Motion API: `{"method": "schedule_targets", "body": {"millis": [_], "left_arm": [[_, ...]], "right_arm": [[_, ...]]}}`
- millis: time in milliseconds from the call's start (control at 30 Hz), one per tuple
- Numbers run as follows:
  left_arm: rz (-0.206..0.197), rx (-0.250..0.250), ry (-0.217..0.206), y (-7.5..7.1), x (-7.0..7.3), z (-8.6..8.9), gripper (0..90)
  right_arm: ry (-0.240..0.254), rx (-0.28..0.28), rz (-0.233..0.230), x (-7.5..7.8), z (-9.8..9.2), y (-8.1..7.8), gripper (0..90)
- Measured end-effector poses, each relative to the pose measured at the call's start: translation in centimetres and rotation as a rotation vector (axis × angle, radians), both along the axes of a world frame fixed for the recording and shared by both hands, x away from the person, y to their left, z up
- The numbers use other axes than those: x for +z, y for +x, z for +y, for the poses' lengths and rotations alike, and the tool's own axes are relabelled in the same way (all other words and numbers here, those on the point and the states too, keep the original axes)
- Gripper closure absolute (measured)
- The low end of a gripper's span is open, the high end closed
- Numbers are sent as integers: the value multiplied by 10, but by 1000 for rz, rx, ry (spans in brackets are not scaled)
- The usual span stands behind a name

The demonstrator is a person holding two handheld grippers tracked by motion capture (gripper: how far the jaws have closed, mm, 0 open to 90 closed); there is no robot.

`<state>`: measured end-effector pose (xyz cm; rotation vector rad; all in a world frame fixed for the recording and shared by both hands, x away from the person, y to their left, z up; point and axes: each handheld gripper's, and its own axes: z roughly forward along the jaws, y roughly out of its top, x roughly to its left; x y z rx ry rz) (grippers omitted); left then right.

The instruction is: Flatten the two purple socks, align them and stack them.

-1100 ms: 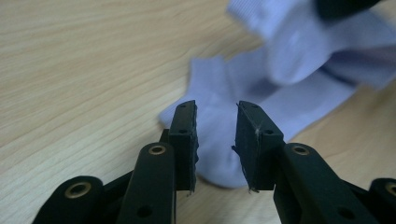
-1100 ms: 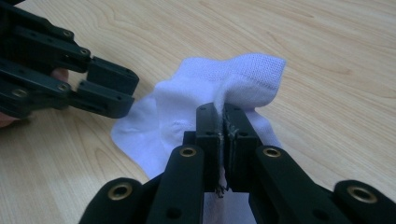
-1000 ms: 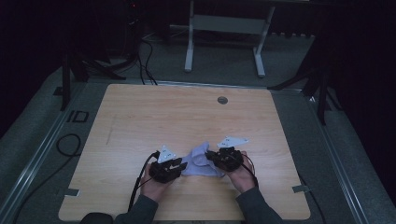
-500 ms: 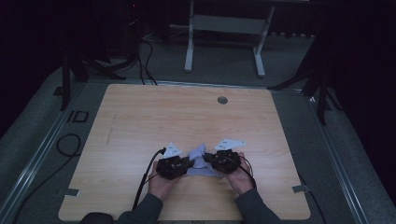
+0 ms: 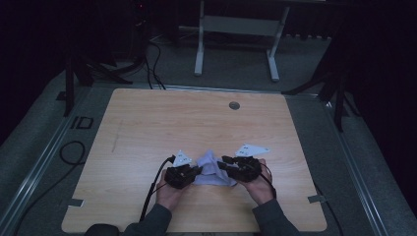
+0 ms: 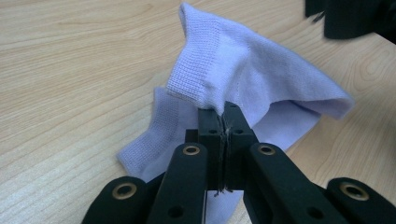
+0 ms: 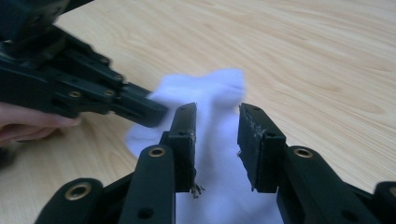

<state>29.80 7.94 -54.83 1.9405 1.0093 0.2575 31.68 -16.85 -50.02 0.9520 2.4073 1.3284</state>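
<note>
Jaws of our left gripper (image 6: 223, 122) are pinching the ribbed cuff of the pale lilac knitted sock (image 6: 261, 79), lifting that edge off the light wooden table (image 5: 162, 123). To its right, the sock is bunching between our 2 tools, its length running across from 1 to the other. Our right gripper (image 7: 216, 122) has just been opening; its jaws are standing apart astride the fabric, not pressing it, so we are judging the left hand the 1 in control.
</note>
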Motion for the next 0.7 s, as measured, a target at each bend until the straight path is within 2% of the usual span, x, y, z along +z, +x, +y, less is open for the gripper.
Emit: {"method": "schedule_targets", "body": {"millis": [67, 167, 300, 333, 367, 400, 533, 700], "left_arm": [[2, 1, 1, 0, 0, 0, 883], [2, 2, 2, 0, 0, 0, 883], [4, 3, 4, 0, -1, 0, 883], [4, 3, 4, 0, -1, 0, 883], [4, 3, 4, 0, -1, 0, 882], [4, 5, 4, 0, -1, 0, 882], [7, 3, 3, 0, -1, 1, 882], [10, 5, 3, 0, 1, 4, 882]], "right_arm": [[-15, -32, 9, -2, -9, 2, 694], [-71, -80, 30, -12, -21, 2, 735], [-153, -113, 61, -27, -25, 1, 727], [-163, -124, 81, -32, -25, 1, 721], [-163, -124, 81, -32, -25, 1, 721], [-180, -134, 105, -37, -26, 4, 722], [-199, -144, 153, -45, -26, 9, 752], [-205, -153, 183, -50, -26, 12, 806]]}}
